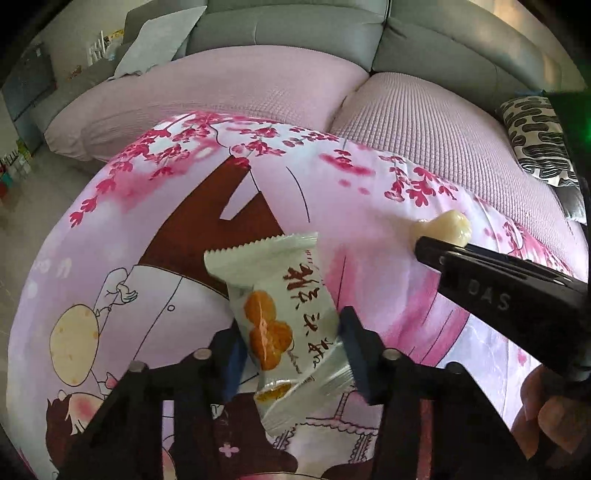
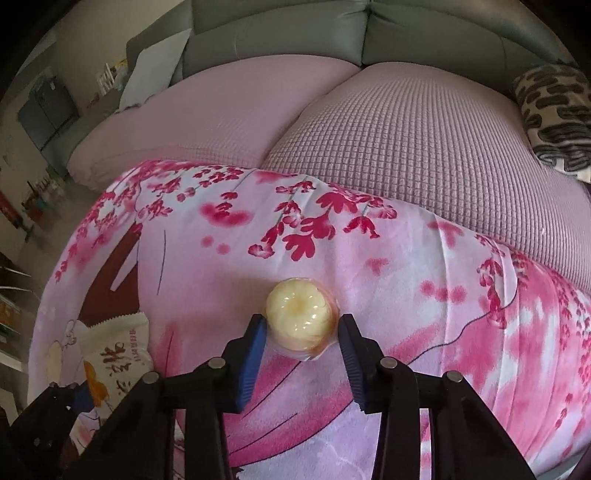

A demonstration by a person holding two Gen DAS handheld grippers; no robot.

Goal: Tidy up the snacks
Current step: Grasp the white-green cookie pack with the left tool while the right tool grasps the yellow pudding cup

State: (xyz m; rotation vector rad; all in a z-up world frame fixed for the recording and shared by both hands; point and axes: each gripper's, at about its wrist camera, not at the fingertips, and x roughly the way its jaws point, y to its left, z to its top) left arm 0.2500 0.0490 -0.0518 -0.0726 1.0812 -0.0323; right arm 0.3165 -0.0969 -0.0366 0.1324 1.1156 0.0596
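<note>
- The left tool (image 1: 291, 354) is clamped on a white snack packet (image 1: 284, 325), its blue pads pressing the packet's two long sides.
- The packet's long axis runs straight away from that tool; the serrated top edge points towards the sofa (image 1: 288, 33), and the lower end hangs back between the fingers.
- The right tool (image 2: 301, 332) is closed on a pale yellow jelly cup (image 2: 299, 317), one pad on each side of it.
- The cup is round and has no long axis; its fluted end faces up at the camera.
- Both snacks are at the pink flowered cloth (image 2: 424, 332), each right at its tool's fingertips, the packet to the left of the cup.
</note>
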